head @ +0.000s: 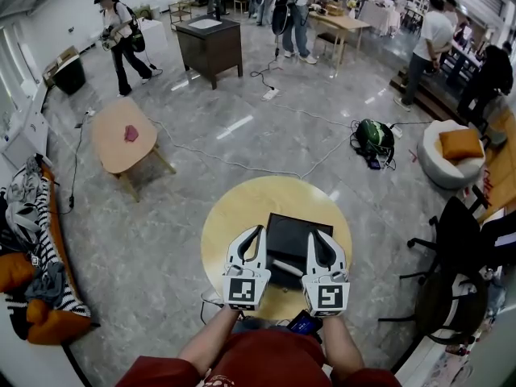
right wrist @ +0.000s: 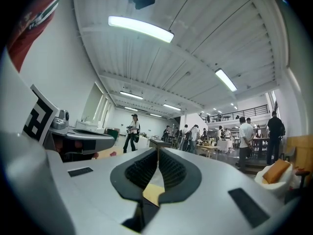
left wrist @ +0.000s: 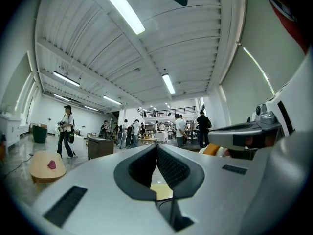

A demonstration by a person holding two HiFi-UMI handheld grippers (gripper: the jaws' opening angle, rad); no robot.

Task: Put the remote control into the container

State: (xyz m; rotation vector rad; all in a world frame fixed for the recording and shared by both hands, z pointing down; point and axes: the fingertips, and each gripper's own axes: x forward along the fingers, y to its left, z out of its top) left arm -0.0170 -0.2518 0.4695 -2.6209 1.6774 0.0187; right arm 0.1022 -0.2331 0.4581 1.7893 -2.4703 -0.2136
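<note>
A black rectangular container (head: 297, 230) stands on the round yellow table (head: 230, 216) right in front of me. A slim grey bar that may be the remote control (head: 284, 269) lies at the container's near edge, between my two grippers. My left gripper (head: 260, 231) rests along the container's left side and my right gripper (head: 313, 235) along its right side. Both point level, away from me. In the left gripper view the left gripper (left wrist: 157, 147) is shut on nothing. In the right gripper view the right gripper (right wrist: 157, 150) is likewise shut and holds nothing.
A low wooden table (head: 121, 139) with a pink object stands far left, a dark cabinet (head: 211, 43) beyond it. Cables cross the floor towards a green bag (head: 375, 134). A black office chair (head: 453, 240) is close on the right. Several people stand at the back.
</note>
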